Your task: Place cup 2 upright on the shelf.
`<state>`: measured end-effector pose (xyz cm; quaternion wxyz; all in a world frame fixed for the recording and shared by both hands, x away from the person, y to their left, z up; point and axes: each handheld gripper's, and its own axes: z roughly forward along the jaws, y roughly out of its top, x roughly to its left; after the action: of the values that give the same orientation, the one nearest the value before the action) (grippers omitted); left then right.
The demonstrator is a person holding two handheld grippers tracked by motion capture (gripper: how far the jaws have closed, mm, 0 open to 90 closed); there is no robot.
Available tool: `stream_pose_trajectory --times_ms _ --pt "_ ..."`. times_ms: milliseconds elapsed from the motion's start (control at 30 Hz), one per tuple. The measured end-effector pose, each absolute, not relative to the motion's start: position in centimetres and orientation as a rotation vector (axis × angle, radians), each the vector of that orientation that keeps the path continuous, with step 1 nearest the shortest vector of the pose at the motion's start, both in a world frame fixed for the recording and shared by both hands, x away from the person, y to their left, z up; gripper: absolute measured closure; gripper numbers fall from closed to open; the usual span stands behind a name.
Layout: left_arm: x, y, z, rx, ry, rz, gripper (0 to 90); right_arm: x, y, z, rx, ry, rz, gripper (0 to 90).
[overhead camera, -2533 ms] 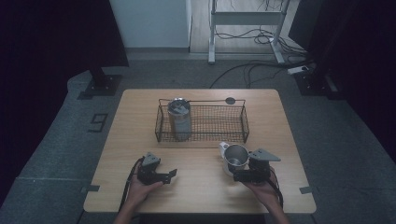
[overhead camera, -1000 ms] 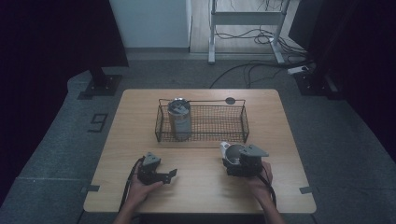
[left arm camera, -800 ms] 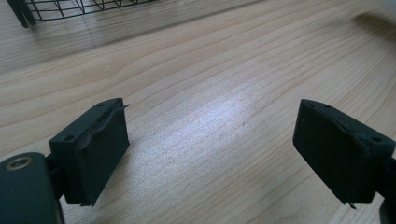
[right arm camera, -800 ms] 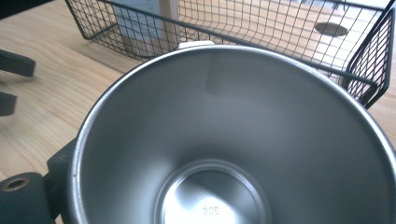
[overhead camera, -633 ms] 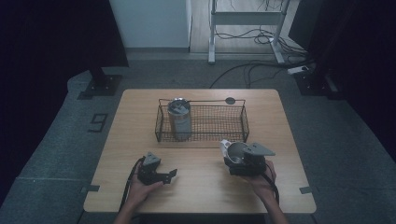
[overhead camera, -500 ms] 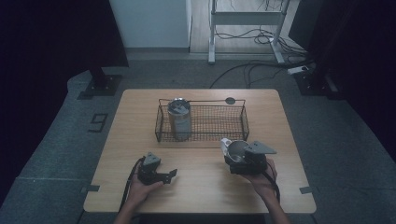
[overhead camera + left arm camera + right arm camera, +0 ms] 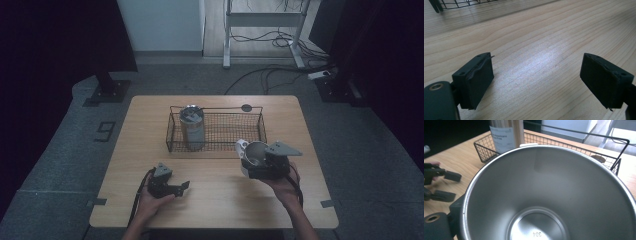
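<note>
From the high view, the right gripper [image 7: 254,161] is up off the pale wooden surface [image 7: 215,205], its fingers clamped on the round stainless-steel cup [image 7: 253,152], which sits tilted just in front of the black wire basket [image 7: 216,129], near its right end; a tall cylindrical can with a printed label [image 7: 191,126] stands upright inside the basket's left end, and a small dark round disc [image 7: 246,107] lies on the surface just behind the basket. Over on the near left, the left gripper [image 7: 181,188] rests low by the surface in the person's left hand [image 7: 151,202], well apart from cup and basket. Switching to the left gripper view: its two black fingers [image 7: 475,80] stand apart with bare wood grain between them and nothing held; the jaws have just been closing a little, and a corner of the wire basket [image 7: 454,3] peeks in at top left. Now the right gripper view: the steel cup [image 7: 544,195] looms right against the camera, open mouth facing us, shiny bottom showing, held in the fingers; beyond its rim stand the basket [image 7: 579,141] and the labelled can [image 7: 504,135], with the left gripper [image 7: 442,183] at far left
</note>
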<state>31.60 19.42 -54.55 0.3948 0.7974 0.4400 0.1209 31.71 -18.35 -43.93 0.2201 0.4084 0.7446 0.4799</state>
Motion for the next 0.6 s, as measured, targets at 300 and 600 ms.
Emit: stream_pose_trajectory --times_ms 300,600 --pt "31.6 19.4 -54.6 2.025 1.122 0.31 12.4 32.0 -18.4 -42.1 1.103 2.057 1.34 6.6" --pt "31.6 19.4 -54.6 2.025 1.123 0.312 12.6 32.7 -18.4 -41.1 1.095 2.065 1.326 6.6"
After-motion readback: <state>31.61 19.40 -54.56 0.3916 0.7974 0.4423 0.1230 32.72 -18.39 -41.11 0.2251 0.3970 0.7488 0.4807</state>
